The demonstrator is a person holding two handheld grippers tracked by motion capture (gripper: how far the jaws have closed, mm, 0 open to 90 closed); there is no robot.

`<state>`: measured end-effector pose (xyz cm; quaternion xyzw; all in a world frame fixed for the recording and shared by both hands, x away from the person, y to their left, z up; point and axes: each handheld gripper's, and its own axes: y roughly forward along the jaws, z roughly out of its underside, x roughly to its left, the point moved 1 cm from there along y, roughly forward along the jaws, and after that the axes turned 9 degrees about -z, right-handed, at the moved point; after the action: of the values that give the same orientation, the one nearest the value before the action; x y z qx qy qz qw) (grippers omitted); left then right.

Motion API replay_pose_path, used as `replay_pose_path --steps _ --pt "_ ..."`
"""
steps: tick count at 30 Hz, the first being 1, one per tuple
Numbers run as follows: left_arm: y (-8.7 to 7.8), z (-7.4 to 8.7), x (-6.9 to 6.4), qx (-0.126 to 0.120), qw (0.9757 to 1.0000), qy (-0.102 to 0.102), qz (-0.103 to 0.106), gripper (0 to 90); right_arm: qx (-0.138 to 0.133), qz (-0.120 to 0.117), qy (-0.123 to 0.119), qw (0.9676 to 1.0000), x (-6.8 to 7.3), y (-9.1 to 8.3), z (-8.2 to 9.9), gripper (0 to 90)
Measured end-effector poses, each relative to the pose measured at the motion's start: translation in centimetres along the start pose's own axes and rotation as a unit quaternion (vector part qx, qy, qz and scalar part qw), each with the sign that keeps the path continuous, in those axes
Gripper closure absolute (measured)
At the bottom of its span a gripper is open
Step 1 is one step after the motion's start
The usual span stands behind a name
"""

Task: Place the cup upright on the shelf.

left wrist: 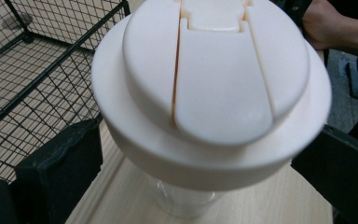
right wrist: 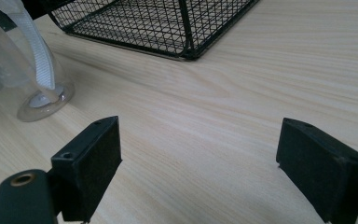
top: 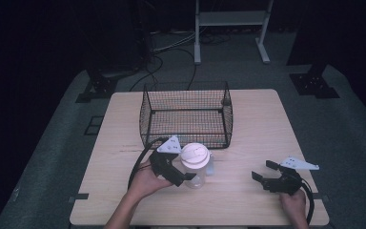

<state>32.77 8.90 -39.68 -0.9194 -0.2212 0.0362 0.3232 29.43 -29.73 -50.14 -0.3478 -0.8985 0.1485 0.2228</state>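
Note:
A clear plastic jug with a wide white lid (top: 195,156) stands upright on the wooden table (top: 248,124), just in front of a black wire basket (top: 187,114). My left gripper (top: 183,175) reaches in from the jug's left, open, one jaw on either side of it. In the left gripper view the white lid (left wrist: 214,74) sits between the two spread jaws of the left gripper (left wrist: 196,175), above the jug's narrower clear body (left wrist: 186,203). My right gripper (top: 263,170) rests open near the table's front right, holding nothing. The right gripper view shows the right gripper (right wrist: 200,158) over bare wood, the jug's base (right wrist: 42,100) at far left.
The wire basket (right wrist: 158,23) is empty and open-topped; its mesh wall (left wrist: 37,70) stands close beside the jug. Cables trail from both grippers toward the front edge. A white metal stand (top: 231,19) and dark equipment bases sit on the floor beyond the table.

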Motion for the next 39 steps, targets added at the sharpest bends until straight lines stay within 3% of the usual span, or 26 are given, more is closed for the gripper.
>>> replay_pose_path --steps 15,21,31,39 --pt "1.7 -1.8 -0.2 0.035 0.9994 0.005 0.003 1.0 0.009 0.000 -0.006 0.9999 0.1 0.2 0.0 12.9" --pt "1.7 -2.2 -0.1 0.048 0.9988 0.007 0.009 5.1 0.004 0.000 -0.003 1.0000 0.0 0.1 0.0 12.9" --pt "1.2 -3.2 0.1 0.082 0.9963 0.025 -0.005 5.4 -0.001 0.000 0.000 1.0000 -0.1 -0.1 0.0 12.9" --pt "-0.3 -5.1 0.6 0.077 0.9963 0.035 -0.009 5.4 -0.001 0.001 -0.001 1.0000 -0.1 0.0 0.0 12.9"
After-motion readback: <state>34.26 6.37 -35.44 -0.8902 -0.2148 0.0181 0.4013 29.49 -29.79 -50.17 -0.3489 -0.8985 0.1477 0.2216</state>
